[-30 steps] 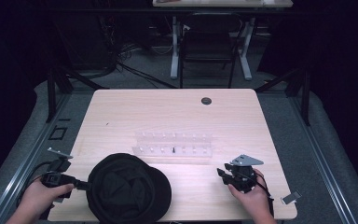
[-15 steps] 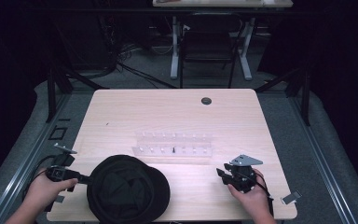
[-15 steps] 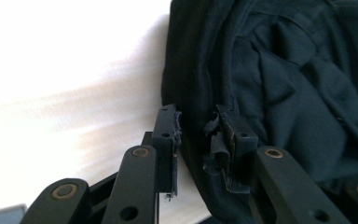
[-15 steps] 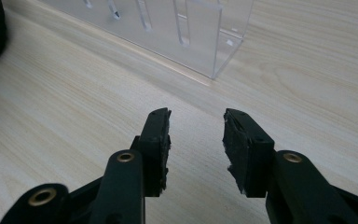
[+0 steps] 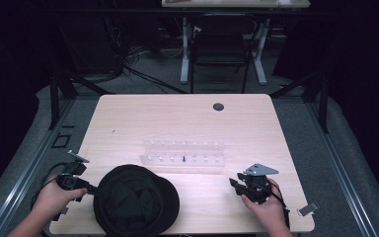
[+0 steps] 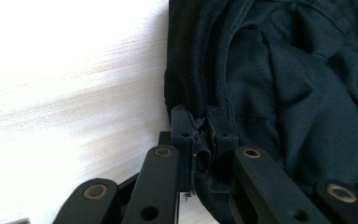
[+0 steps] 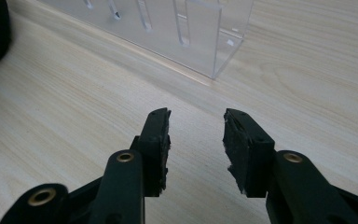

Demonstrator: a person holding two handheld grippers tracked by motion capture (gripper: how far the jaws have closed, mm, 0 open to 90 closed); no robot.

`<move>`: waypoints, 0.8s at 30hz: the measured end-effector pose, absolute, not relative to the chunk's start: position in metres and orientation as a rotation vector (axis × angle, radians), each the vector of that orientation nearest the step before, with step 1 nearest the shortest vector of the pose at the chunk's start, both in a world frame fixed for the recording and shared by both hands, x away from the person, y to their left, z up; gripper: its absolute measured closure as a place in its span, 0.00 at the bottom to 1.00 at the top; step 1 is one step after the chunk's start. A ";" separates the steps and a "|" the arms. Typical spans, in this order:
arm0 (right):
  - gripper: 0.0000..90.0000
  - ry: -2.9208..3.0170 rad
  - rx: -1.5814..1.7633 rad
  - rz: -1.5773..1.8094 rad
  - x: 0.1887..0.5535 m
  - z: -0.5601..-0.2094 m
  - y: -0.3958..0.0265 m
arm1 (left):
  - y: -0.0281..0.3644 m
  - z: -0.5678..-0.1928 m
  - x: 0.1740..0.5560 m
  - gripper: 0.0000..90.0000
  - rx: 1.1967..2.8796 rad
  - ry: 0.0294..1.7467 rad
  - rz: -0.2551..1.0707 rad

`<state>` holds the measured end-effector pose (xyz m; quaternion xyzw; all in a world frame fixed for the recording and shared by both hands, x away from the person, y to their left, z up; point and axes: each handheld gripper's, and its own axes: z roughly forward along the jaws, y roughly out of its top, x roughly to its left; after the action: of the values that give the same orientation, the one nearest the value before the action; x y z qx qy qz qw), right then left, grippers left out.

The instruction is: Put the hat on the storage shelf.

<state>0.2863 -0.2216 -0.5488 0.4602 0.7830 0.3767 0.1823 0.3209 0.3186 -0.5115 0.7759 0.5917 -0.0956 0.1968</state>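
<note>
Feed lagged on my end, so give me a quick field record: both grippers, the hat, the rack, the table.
left gripper: shut on the rim of the black hat; jaws just closed again on the fabric
right gripper: open, nothing between the jaws, resting low over bare wood
black hat: lying at the near table edge, left of centre
clear rack: mid-table, beyond the hat, apart from both grippers
table: light wood

From where I stand, no writing, label, brand or number can be read anywhere. The black cap (image 5: 135,200) shows plain fabric, and the clear rack (image 5: 183,153) and the table (image 5: 177,118) carry no legible marks.
</note>
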 end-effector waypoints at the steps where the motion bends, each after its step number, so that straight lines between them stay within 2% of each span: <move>1: 0.67 2.211 1.298 1.063 0.286 -0.549 -0.222 | 0.318 -0.509 0.320 0.94 2.154 1.664 -0.269; 11: 0.67 2.208 1.305 1.062 0.287 -0.549 -0.222 | 0.325 -0.469 0.321 0.95 1.997 1.644 -0.431; 24: 0.67 2.206 1.308 1.066 0.287 -0.549 -0.223 | 0.315 -0.438 0.322 0.95 1.879 1.579 -0.543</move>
<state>0.2867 -0.2226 -0.5488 0.4632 0.7811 0.3775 0.1811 0.3222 0.3152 -0.4376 0.7110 0.5975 -0.2053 0.3088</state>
